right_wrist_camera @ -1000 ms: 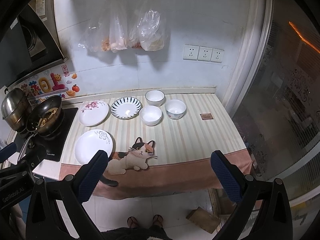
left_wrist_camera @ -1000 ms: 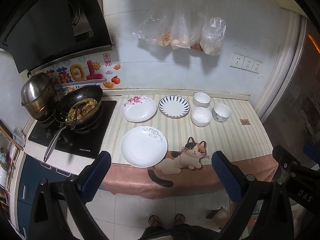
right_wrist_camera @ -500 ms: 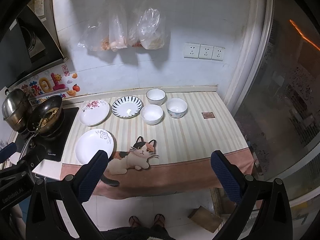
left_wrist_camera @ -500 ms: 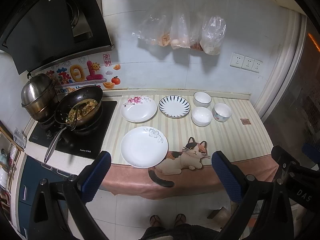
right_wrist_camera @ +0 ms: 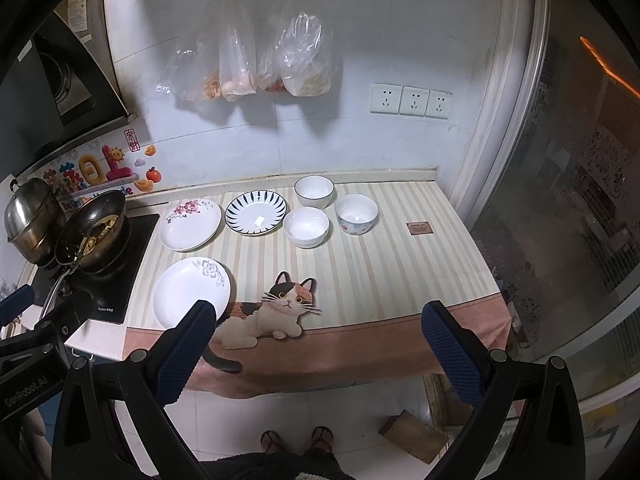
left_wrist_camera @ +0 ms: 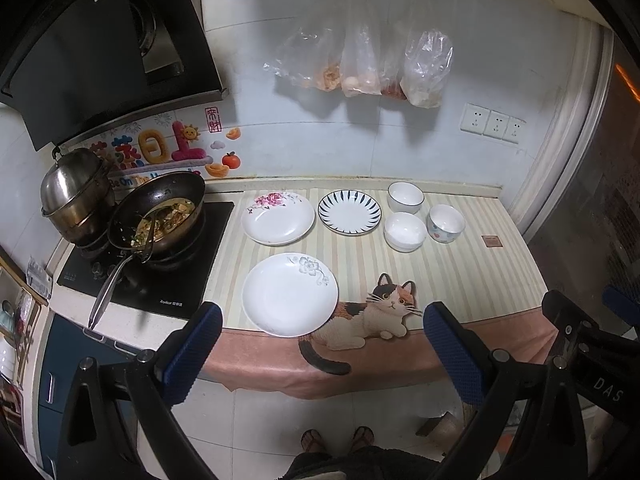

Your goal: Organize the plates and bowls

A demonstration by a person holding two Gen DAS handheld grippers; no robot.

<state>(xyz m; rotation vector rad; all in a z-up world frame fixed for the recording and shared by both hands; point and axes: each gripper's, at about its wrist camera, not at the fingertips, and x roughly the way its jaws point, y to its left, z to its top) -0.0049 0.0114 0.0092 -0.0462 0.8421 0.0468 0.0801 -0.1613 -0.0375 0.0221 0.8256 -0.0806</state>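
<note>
Striped cloth covers the surface (right_wrist_camera: 400, 272), and I'm well back from it, my feet (right_wrist_camera: 298, 438) on the floor below. Plastic bags (left_wrist_camera: 360, 68) hang on the wall, their contents hard to make out. My right view cuts off part of the near plate (right_wrist_camera: 188, 294) behind a blue pad. Two more plates sit behind it: the pink-flowered plate (left_wrist_camera: 278, 218) and the striped plate (left_wrist_camera: 349, 212). Three bowls cluster close beside them: rear bowl (left_wrist_camera: 405, 197), plain bowl (left_wrist_camera: 405, 231), patterned bowl (left_wrist_camera: 445, 223). Left tongs (left_wrist_camera: 322, 350) spread wide, holding nothing, touching nothing. Right tongs (right_wrist_camera: 318, 346) likewise spread wide, holding nothing.
</note>
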